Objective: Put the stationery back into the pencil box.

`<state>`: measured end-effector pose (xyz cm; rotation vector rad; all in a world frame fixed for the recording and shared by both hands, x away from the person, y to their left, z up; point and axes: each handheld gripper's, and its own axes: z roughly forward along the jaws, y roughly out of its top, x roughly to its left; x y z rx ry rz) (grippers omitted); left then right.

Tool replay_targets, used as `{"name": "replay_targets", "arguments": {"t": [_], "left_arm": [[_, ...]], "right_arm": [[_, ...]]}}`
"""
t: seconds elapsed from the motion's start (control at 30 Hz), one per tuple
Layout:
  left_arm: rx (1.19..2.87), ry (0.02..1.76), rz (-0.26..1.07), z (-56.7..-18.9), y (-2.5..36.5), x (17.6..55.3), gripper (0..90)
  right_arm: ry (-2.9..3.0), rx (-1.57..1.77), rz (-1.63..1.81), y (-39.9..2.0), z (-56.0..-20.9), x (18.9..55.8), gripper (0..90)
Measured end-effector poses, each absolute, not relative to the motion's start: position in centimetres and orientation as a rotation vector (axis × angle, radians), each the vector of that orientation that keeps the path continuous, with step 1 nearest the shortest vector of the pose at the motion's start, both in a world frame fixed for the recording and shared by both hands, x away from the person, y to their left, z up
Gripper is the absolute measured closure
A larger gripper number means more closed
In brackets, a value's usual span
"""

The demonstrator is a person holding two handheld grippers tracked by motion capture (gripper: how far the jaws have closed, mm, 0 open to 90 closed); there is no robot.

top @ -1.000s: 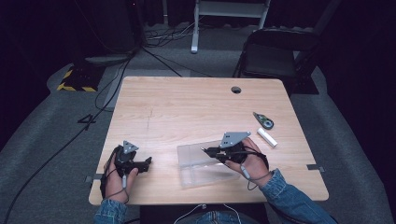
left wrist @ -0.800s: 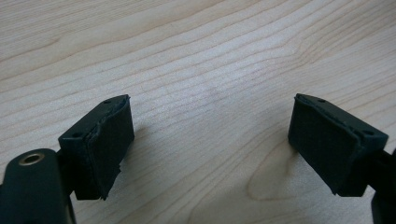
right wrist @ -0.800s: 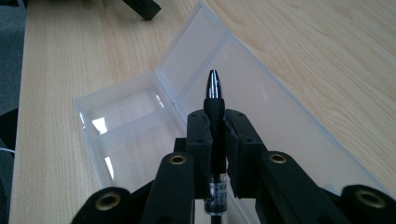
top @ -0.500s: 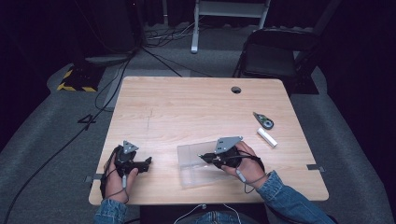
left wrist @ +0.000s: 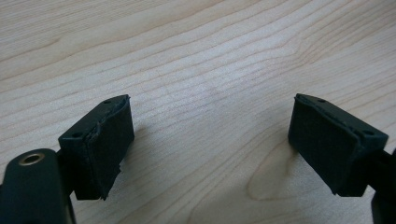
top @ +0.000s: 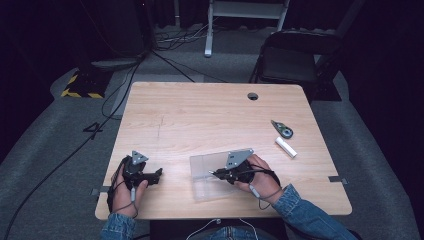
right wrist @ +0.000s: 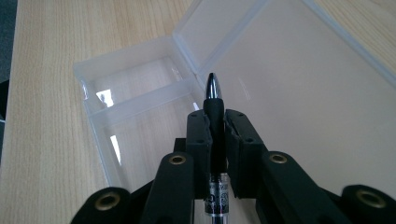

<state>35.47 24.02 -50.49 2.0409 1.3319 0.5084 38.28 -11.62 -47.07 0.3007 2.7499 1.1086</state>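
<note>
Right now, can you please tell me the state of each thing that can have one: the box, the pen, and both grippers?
Clear plastic box: open, lid folded back flat on the table, compartments empty.
Pen: clamped between the jaws, tip pointing over the box.
Right gripper: shut on the pen.
Left gripper: open, nothing between the jaws, over bare table.

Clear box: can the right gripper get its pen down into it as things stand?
Probably yes. The clear box lies open, lid flat, and the pen in the right gripper points over it with nothing between.
</note>
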Motion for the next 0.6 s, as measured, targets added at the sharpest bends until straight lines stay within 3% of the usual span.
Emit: {"name": "replay_targets", "arguments": {"t": [0.6], "left_arm": [[2.041, 1.332, 0.508, -50.5, 24.0, 35.5, 14.6]], "right_arm": [[2.801, 0.266, 1.016, -11.0, -48.4, 37.7, 80.3]]}}
